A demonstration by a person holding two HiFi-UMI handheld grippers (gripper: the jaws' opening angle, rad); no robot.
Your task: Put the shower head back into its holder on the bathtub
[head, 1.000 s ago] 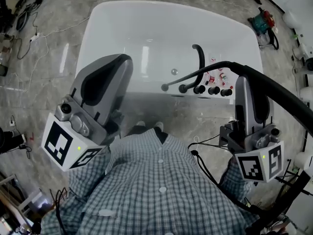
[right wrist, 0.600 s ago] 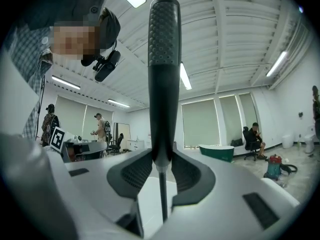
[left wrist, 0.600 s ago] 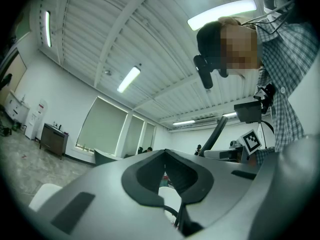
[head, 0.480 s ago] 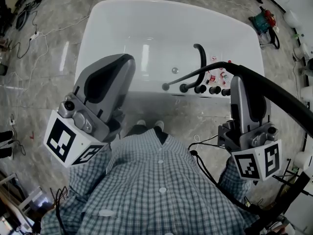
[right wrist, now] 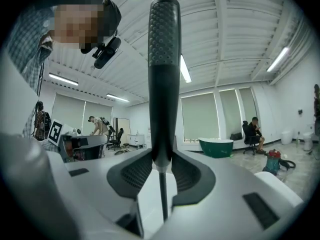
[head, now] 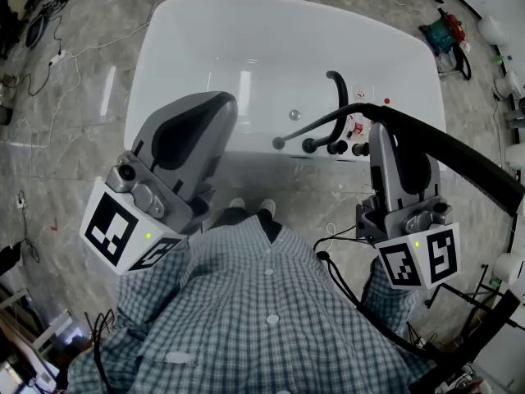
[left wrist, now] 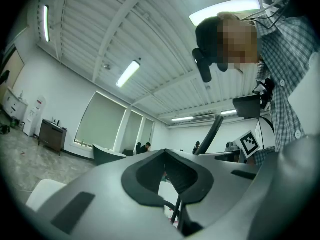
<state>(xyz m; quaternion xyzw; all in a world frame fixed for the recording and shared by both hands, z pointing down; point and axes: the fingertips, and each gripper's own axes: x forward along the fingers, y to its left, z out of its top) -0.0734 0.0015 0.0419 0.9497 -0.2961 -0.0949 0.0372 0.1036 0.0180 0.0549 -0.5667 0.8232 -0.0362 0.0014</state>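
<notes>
While right gripper (right wrist: 162,169) is pinching shower head (right wrist: 164,59), holder is proving indistinct near taps (head: 334,148), centre-right. Left gripper (left wrist: 167,176) is sitting pressed together, empty. Right gripper is drifting up-left since earlier frame.

Operator at work: a blue-grey checked shirt (head: 262,302), collared and fastened with pale buttons (head: 271,318), and a black camera (left wrist: 204,66) mounted at the head. The left gripper (head: 215,103) and right gripper (head: 384,131) are smooth grey shells lined with dark ribbed pads (right wrist: 126,176). Each carries a white marker cube (head: 123,232) printed with black squares and a small green light (head: 148,236). Thin black cables (head: 344,290) run along the shirt's side.
</notes>
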